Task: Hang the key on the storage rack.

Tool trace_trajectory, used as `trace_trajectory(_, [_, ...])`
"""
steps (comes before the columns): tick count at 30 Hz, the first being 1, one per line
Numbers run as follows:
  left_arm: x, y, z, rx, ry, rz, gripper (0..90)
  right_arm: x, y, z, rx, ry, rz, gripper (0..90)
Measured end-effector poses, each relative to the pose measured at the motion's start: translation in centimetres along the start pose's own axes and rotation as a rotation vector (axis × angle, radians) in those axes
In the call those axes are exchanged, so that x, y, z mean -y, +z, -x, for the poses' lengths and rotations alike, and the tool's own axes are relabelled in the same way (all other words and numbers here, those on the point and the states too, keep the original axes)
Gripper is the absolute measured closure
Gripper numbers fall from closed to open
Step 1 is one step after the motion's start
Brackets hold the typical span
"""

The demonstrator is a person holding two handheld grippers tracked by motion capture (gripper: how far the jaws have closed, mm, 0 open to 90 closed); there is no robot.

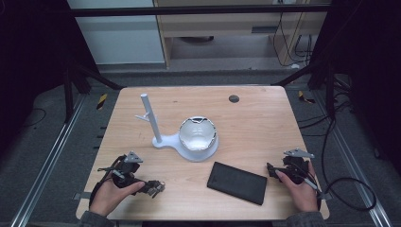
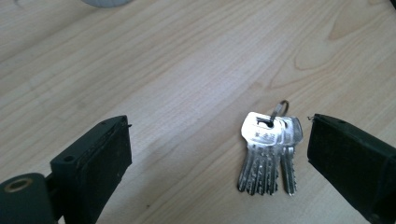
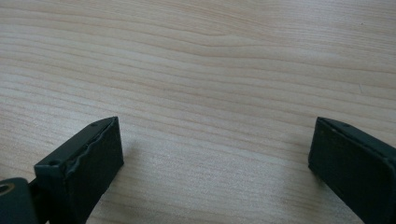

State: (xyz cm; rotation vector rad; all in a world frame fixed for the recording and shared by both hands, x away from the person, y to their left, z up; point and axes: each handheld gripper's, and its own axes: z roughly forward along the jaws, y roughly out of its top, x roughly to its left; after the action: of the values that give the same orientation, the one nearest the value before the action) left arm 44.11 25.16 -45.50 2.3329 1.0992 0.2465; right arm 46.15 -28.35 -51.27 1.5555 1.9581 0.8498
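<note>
A bunch of shiny silver metal keys on a thin ring (image 2: 270, 151) lies flat on the light wooden worktop (image 1: 255, 127). In the high view the keys (image 1: 155, 187) sit near the front edge, on the left side, just past the tip of the left gripper (image 1: 150, 185).

In the left gripper view, the left gripper (image 2: 219, 158) has its two black jaws spread wide apart. The keys lie between the jaws, much closer to the right jaw than to the left one. The jaws do not touch the keys. The key tips point toward the camera and the ring is at the far end.

The right gripper (image 1: 270, 169) is on the right side of the worktop, held in the person's right hand (image 1: 298, 184). In the right gripper view, the right gripper (image 3: 215, 149) also has its jaws spread wide, with just bare wood between them. It holds nothing.

A flat black rectangle case (image 1: 236, 182) lies near the front, between the two grippers and closer to the right one. Farther back, in the middle, stands a white plastic stand with a tall thin post (image 1: 151, 120). A round shiny silver bowl (image 1: 197, 134) sits on the stand's wide base, to the right of the post. A small dark round spot (image 1: 233, 99) is near the far edge of the worktop.
</note>
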Motion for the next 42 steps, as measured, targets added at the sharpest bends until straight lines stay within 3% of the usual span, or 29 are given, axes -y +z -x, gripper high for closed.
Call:
trace_trajectory(7, [0.0,-0.2,0.4,-0.001,0.001,-0.044,6.0,0.1,-0.1,-0.1,0.000,0.001,-0.002,3.1])
trace_trajectory(12, [-0.4,-0.3,0.9,-0.027,0.044,-0.098,7.8,0.1,-0.1,-0.1,0.000,0.001,-0.001,3.1])
trace_trajectory(15, [-0.4,-0.4,1.1,-0.022,0.043,-0.107,11.5,0.1,-0.1,-0.1,-0.002,0.003,-0.001,3.1])
trace_trajectory(19, [-0.4,-0.4,1.1,-0.026,0.059,-0.123,26.2,0.1,-0.1,-0.1,-0.002,0.003,-0.001,3.2])
trace_trajectory(23, [-0.4,-0.2,1.1,-0.019,0.058,-0.133,31.4,0.1,-0.1,-0.1,-0.001,0.003,0.000,3.2])
trace_trajectory(29, [-0.4,0.6,1.0,-0.012,0.077,-0.190,38.1,0.1,-0.1,-0.1,0.000,0.001,0.001,3.2])
trace_trajectory(42, [-1.0,1.7,2.2,0.030,0.113,-0.242,53.0,0.1,-0.1,-0.1,-0.001,0.001,0.001,3.2])
